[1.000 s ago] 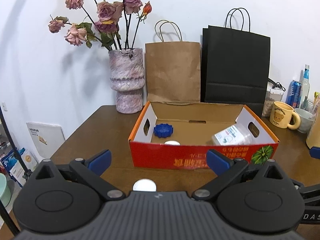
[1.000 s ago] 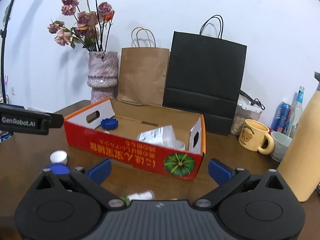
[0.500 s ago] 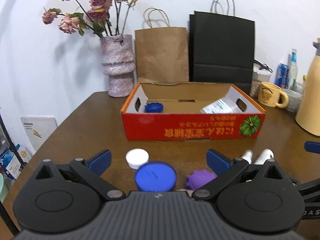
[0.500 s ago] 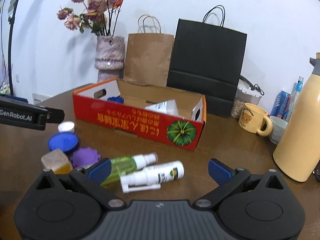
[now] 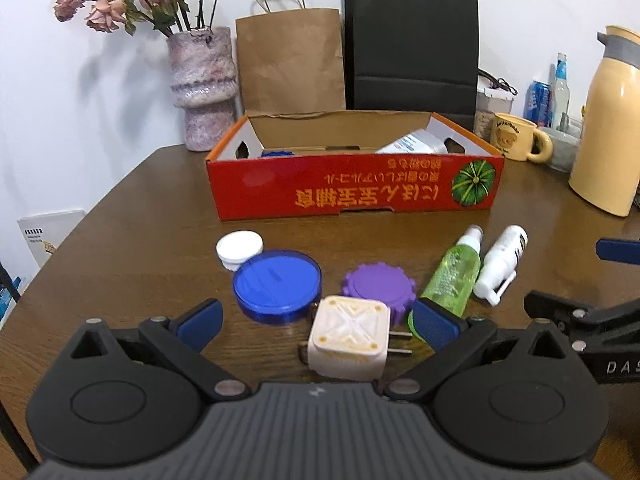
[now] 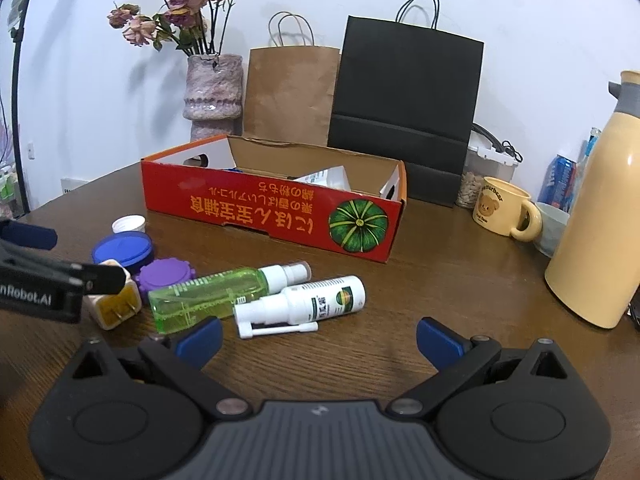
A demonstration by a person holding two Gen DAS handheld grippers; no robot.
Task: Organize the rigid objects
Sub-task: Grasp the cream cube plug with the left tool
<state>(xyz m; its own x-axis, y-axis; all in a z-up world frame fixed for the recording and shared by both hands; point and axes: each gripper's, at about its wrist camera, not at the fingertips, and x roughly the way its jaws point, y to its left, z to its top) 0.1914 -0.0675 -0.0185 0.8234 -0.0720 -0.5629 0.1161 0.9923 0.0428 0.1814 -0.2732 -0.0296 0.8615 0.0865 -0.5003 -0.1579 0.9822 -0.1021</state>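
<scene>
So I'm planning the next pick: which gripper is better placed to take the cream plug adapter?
Left, probably. The plug adapter lies right between the open left gripper fingers. The right gripper, also open, faces bare table beside the white spray bottle, with the adapter far off to its side.

Box wall hides the blue lid (image 5: pixel 276 153) — bottle (image 5: pixel 416 145) too.
</scene>
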